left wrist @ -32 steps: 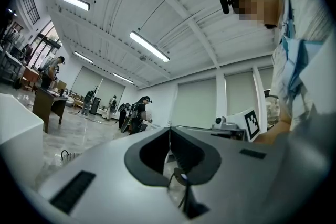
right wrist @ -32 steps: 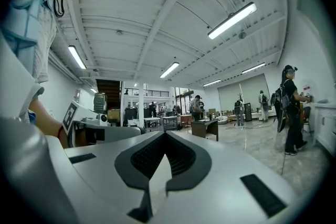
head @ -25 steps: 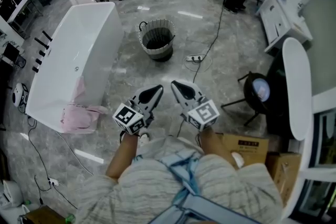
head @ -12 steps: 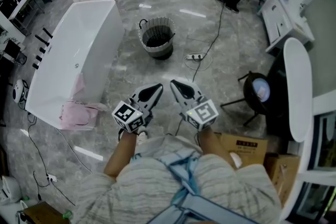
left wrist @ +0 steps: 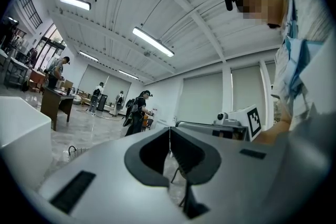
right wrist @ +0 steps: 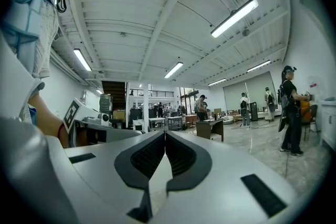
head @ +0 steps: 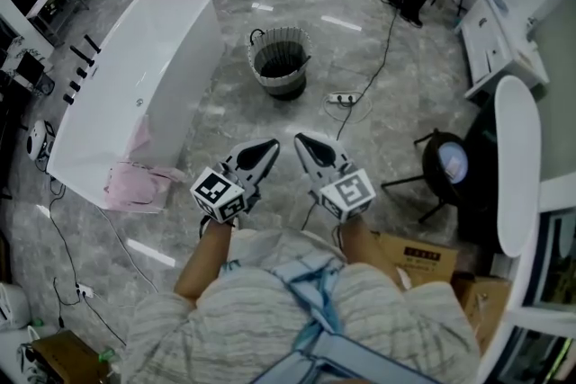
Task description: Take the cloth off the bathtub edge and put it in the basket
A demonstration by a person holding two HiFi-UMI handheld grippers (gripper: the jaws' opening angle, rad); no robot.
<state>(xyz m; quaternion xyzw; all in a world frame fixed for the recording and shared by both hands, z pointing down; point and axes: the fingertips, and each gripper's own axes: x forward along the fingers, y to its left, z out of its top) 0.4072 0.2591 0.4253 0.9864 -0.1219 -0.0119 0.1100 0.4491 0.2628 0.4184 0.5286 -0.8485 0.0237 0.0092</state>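
Left gripper (head: 271,146) and right gripper (head: 301,141) are held empty, jaws together. Cloth (head: 132,185) is draped over tub (head: 200,39) edge; basket (head: 281,86) is set beside tub.

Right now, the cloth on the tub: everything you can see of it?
The cloth is pale pink, soft and crumpled, draped over the near end rim of the white bathtub. One part hangs down inside the tub; the rest bunches on the rim and spills outward. Nothing but the tub visibly touches it.

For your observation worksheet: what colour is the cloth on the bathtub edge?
Pink cloth; head view shows it best.
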